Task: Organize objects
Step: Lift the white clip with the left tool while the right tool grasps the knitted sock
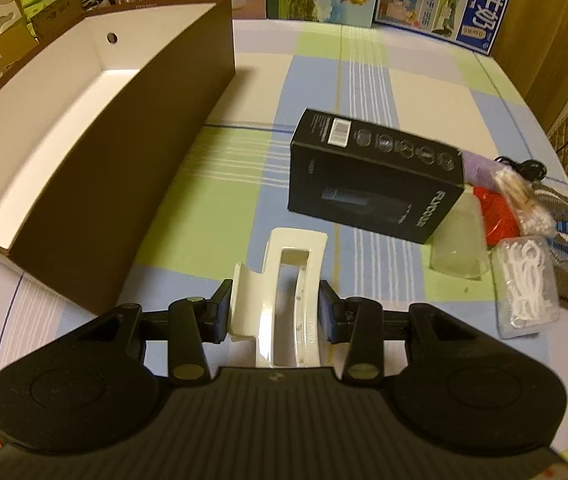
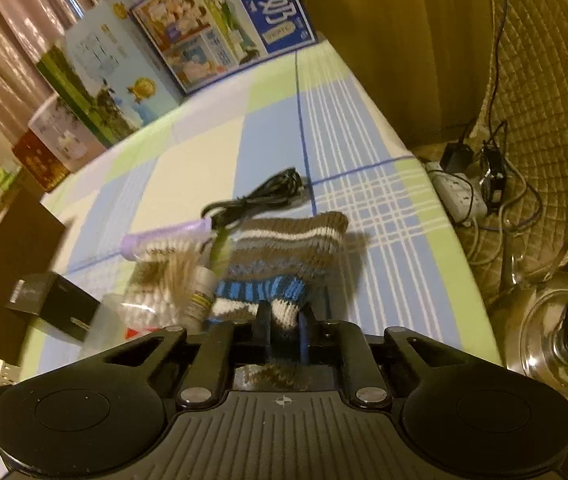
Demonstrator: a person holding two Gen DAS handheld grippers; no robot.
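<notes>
Cream plastic holder sits clamped lengthwise in the left gripper; the brown box lies up-left. The right gripper pinches the striped knit.

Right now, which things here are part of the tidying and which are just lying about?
Part of the job:
- white clip in left gripper
- striped knit in right gripper
- brown box
- black carton

Lying about:
- milk cartons
- kettle
- power strip

Right gripper: jaws closed on the striped knitted sock — near end pinched.
Black cable: lay just beyond the sock.
</notes>
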